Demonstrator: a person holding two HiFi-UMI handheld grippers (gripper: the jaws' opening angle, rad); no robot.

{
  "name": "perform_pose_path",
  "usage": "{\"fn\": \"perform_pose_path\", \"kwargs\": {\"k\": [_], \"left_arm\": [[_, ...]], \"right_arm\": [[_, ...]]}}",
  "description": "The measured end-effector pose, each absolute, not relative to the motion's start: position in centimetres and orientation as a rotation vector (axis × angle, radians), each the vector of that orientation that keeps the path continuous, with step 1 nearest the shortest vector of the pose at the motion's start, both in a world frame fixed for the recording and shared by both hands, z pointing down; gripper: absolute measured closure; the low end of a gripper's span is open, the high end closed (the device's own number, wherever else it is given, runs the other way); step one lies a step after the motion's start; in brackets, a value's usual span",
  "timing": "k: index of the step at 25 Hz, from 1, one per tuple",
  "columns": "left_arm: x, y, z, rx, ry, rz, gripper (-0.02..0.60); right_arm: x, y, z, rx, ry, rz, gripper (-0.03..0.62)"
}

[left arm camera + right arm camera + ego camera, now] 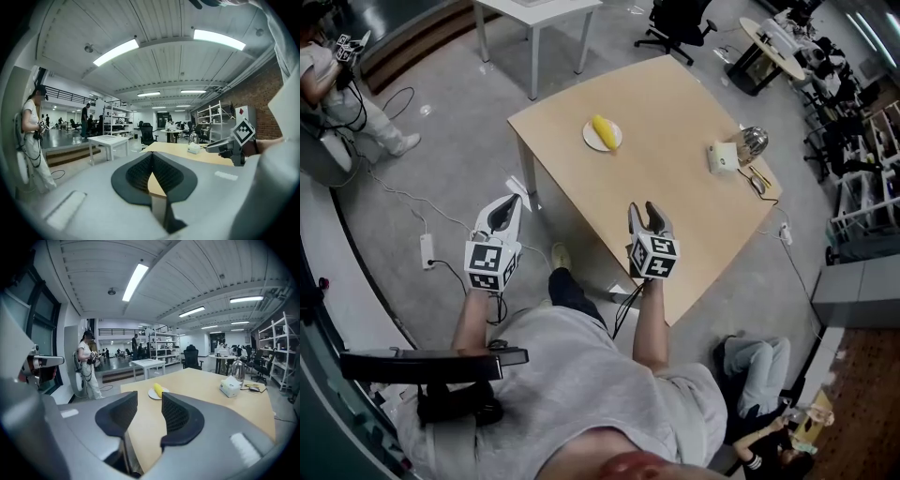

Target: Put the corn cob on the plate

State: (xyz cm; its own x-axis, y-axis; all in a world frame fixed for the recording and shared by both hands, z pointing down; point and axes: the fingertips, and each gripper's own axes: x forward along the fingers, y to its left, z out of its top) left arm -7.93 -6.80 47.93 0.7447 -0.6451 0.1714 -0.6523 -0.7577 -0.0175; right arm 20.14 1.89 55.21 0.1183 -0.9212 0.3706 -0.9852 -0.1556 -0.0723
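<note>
A yellow corn cob (602, 131) lies on a small white plate (590, 140) near the far left part of the wooden table (675, 197). In the right gripper view the corn cob (158, 389) and plate (152, 394) sit well ahead of the jaws. My right gripper (644, 212) hovers over the table's near edge, open, with nothing between its pads (149, 400). My left gripper (512, 201) is held off the table's left side over the floor. Its fingertips touch and hold nothing (152, 156).
A white tissue box (722, 157) and a shiny metal jug (752, 142) stand at the table's right edge. A white side table (539, 11) stands behind. A person (328, 84) stands at far left. A power strip (427, 250) lies on the floor. Another person (759, 370) sits at lower right.
</note>
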Motion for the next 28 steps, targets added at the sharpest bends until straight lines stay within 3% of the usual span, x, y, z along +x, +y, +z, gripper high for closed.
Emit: {"fn": "perform_pose_path", "kwargs": {"k": [28], "left_arm": [[-8.8, 1.1, 45.6, 2.984, -0.918, 0.199, 0.563]], "right_arm": [[16.8, 16.2, 50.9, 2.483, -1.815, 0.394, 0.574]]}}
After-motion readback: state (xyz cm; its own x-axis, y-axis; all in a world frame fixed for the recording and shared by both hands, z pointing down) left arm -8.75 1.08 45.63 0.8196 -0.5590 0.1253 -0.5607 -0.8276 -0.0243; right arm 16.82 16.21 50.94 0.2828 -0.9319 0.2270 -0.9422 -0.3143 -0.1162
